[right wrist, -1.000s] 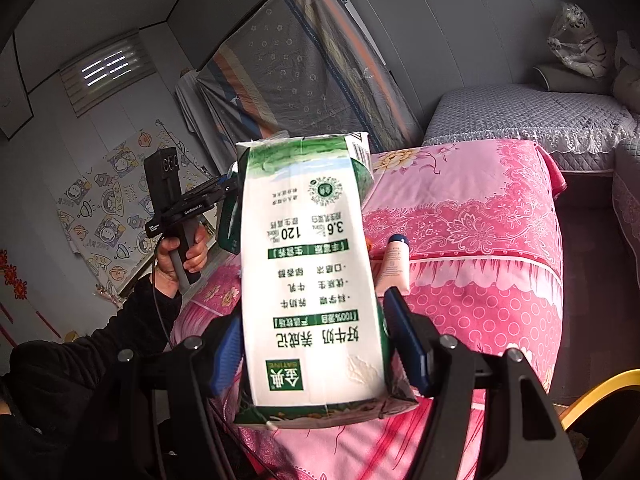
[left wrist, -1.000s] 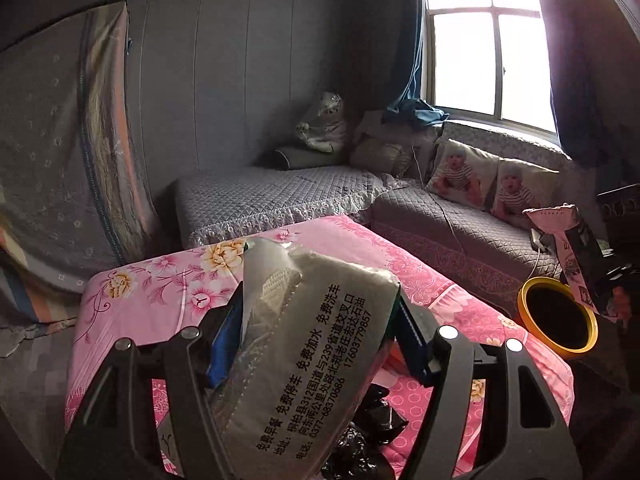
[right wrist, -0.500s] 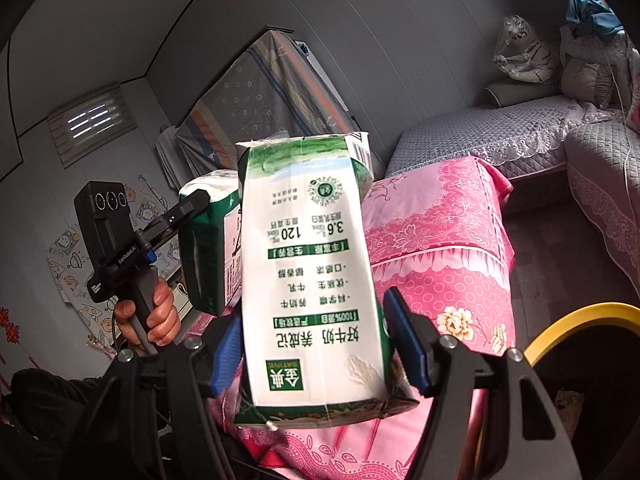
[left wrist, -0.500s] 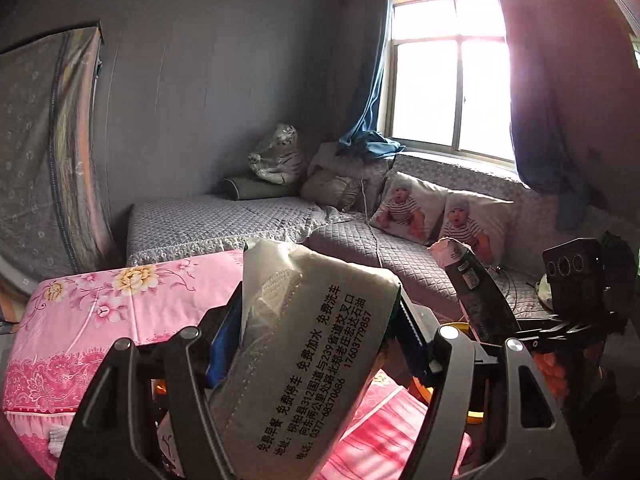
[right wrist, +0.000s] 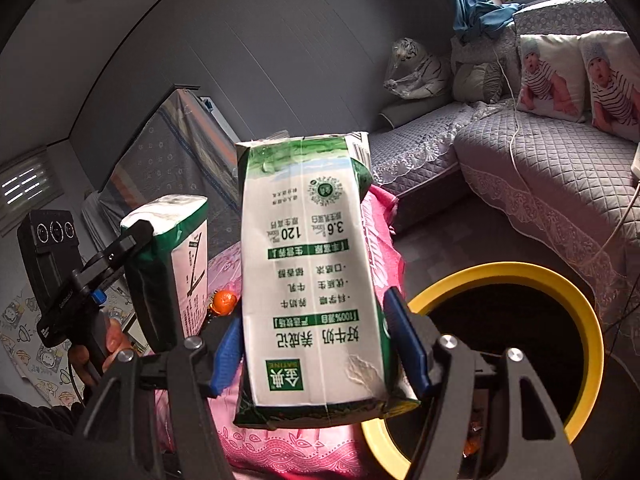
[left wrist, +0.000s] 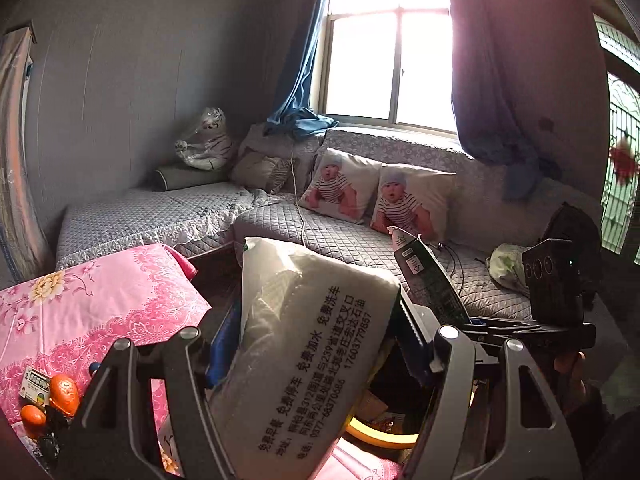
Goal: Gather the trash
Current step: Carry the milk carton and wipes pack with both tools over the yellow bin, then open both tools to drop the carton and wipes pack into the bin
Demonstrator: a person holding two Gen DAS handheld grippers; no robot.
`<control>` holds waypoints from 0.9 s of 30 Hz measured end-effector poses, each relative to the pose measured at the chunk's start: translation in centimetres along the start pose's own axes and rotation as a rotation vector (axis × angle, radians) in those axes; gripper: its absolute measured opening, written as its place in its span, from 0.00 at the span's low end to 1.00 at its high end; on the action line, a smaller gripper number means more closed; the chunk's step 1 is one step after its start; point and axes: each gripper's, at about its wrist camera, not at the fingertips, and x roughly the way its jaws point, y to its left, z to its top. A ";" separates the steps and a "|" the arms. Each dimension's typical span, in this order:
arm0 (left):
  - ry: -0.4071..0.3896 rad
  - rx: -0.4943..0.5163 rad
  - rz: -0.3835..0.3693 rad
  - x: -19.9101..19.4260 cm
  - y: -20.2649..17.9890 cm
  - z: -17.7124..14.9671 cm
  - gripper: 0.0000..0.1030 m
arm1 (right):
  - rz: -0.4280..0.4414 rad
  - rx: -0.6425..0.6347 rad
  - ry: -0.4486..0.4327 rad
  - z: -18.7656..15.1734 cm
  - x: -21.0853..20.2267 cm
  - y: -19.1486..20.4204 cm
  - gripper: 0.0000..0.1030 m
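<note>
While clamped, milk carton (right wrist: 316,272) between right hand-held gripper (right wrist: 316,344) pads.

We can read the milk carton (right wrist: 316,280) upside down: "金典 SATINE" in a green logo, "好牛奶 养成记", "100%", plus the figures "3.6" and "120". The white tissue pack (left wrist: 308,344) has black print with "免费早餐 免费停车 免费加水 免费洗车" and phone numbers "0377-68370686" and "17603779857". There's lettering on the small box (left wrist: 36,386) on the pink cloth, but it's too tiny for us.
</note>
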 end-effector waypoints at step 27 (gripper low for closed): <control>0.213 -0.152 -0.188 16.1 -4.8 -3.3 0.65 | -0.344 0.316 0.133 -6.3 1.3 -12.6 0.61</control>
